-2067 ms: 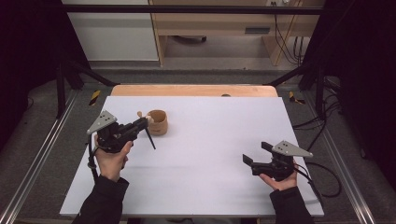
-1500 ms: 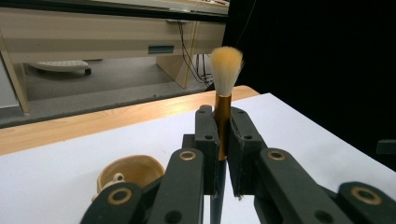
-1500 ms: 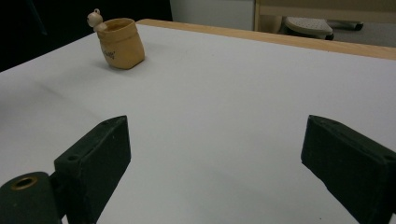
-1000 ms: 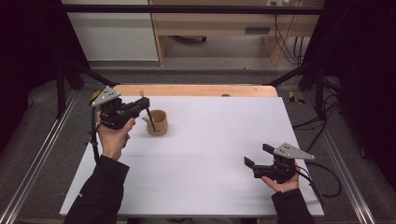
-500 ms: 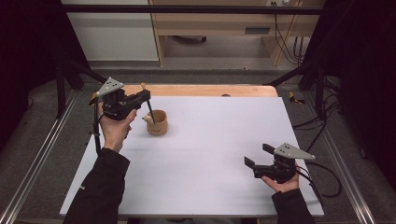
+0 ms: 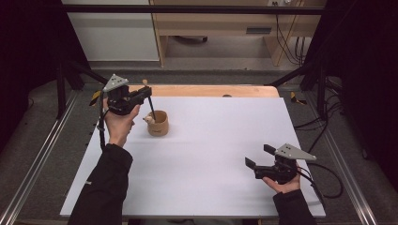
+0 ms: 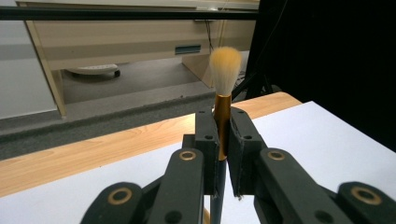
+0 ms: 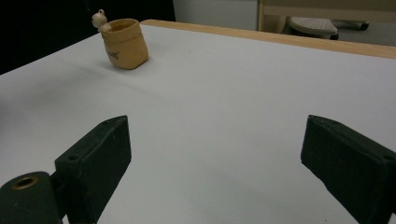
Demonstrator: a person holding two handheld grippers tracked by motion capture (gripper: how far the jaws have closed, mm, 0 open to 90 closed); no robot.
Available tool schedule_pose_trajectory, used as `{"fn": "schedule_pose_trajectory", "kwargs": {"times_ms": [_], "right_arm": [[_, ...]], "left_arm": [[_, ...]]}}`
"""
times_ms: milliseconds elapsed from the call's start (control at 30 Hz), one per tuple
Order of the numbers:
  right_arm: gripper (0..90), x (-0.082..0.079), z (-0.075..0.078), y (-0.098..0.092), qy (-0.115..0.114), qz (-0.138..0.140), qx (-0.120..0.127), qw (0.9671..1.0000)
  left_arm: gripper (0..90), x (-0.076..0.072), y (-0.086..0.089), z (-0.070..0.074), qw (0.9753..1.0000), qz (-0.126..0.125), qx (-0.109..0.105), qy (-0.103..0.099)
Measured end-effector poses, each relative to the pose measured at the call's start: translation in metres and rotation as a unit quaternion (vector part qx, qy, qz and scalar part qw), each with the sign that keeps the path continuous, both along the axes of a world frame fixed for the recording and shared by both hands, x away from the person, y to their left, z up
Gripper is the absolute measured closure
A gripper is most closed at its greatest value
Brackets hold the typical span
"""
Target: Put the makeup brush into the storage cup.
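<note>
The left tongs (image 6: 141, 97) are raised above the table (image 6: 211, 140) at about ten o'clock in the high view, pinching a brush (image 7: 222, 107) by its golden collar. In the left gripper view the jaws are pressed against that collar from both sides, with the pale, orange-tipped bristles standing up above them and the dark handle running down below. In the high view the handle slants down from the tongs to the mouth of a small tan cup (image 6: 158, 123); whether its tip is inside cannot be told. The cup stands upright on the white table top, just at four o'clock from the left tongs, with a little figure on its rim. The right tongs (image 6: 257, 157) rest low at about four o'clock of the table, well apart from the cup, jaws spread wide and holding nothing.
</note>
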State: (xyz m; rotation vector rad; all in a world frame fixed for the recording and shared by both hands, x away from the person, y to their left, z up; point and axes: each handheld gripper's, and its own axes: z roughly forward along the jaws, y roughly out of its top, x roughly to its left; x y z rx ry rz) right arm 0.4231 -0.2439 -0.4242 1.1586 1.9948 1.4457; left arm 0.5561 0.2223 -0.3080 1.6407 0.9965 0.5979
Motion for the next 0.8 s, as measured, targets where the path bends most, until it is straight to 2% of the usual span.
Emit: {"fn": "schedule_pose_trajectory", "kwargs": {"times_ms": [400,800], "right_arm": [[9.2,0.000,-0.001,0.000,-0.001,0.003,-0.003,1.0000],[9.2,0.000,0.000,0.000,0.000,0.003,-0.002,1.0000]], "left_arm": [[83.5,0.015,-0.009,-0.012,0.9999,0.009,0.012,-0.003],[83.5,0.027,-0.016,-0.026,0.9996,0.014,0.022,0.008]]}}
